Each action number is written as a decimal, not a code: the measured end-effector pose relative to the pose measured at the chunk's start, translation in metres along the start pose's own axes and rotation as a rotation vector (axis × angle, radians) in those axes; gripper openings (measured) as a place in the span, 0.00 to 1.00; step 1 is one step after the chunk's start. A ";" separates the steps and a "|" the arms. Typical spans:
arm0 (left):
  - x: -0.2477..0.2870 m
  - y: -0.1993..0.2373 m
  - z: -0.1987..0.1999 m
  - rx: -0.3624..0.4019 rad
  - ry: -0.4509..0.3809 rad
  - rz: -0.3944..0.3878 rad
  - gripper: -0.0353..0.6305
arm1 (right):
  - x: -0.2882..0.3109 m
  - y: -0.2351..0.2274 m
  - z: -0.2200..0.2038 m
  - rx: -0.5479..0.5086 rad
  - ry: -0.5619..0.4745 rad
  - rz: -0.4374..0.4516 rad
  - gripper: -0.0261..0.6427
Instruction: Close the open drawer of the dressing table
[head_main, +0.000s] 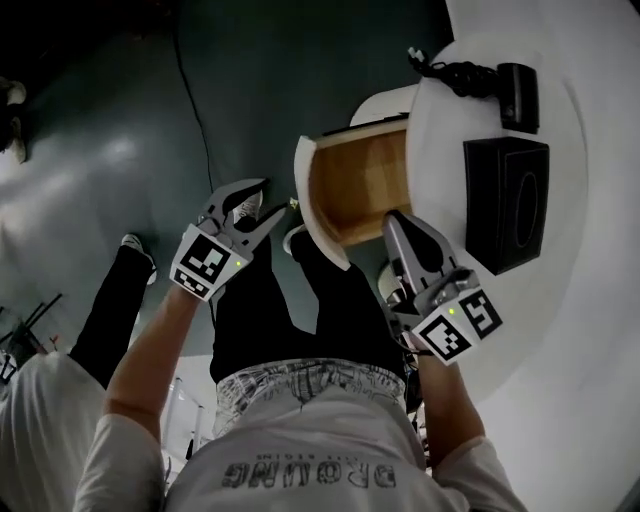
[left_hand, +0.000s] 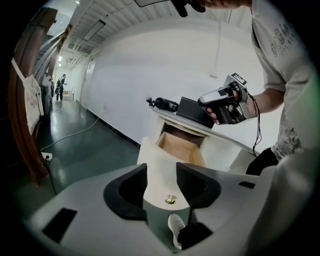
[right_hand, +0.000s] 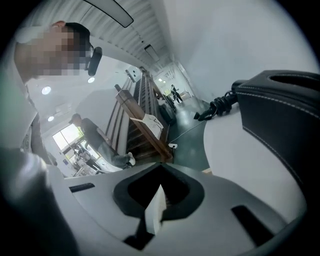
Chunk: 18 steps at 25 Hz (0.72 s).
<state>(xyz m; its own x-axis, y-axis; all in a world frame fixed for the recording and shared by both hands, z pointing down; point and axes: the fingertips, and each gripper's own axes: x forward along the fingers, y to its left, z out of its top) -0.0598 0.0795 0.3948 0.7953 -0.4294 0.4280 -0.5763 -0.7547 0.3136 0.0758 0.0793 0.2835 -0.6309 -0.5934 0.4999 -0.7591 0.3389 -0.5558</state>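
The left gripper (left_hand: 161, 172) is held with jaws spread, aimed at the small brass knob (left_hand: 170, 200) of the white, wood-lined drawer (head_main: 322, 205), drawn out beneath the round white dressing table (head_main: 590, 200), while the right gripper (right_hand: 160, 170), tips together, hangs beside it; a stiff, light slide is judged, best pushed on its front.

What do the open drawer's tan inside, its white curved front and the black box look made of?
Tan drawer inside: bare light wood, apparently, matte boards. Curved white drawer front: likely painted wood, smooth satin. Black box: leather or imitation, pale stitching along its edges.
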 end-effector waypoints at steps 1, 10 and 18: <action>0.002 -0.001 -0.008 -0.004 0.006 -0.007 0.35 | 0.002 0.000 -0.004 -0.002 0.007 0.000 0.05; 0.018 -0.010 -0.062 -0.024 0.030 -0.075 0.35 | 0.009 -0.001 -0.033 -0.001 0.047 -0.017 0.05; 0.039 -0.020 -0.093 -0.023 0.049 -0.130 0.35 | 0.005 -0.007 -0.045 0.007 0.054 -0.049 0.05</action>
<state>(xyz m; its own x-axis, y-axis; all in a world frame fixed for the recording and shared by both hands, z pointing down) -0.0349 0.1244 0.4835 0.8535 -0.3039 0.4234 -0.4740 -0.7904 0.3881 0.0705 0.1071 0.3196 -0.6007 -0.5691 0.5615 -0.7883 0.3047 -0.5346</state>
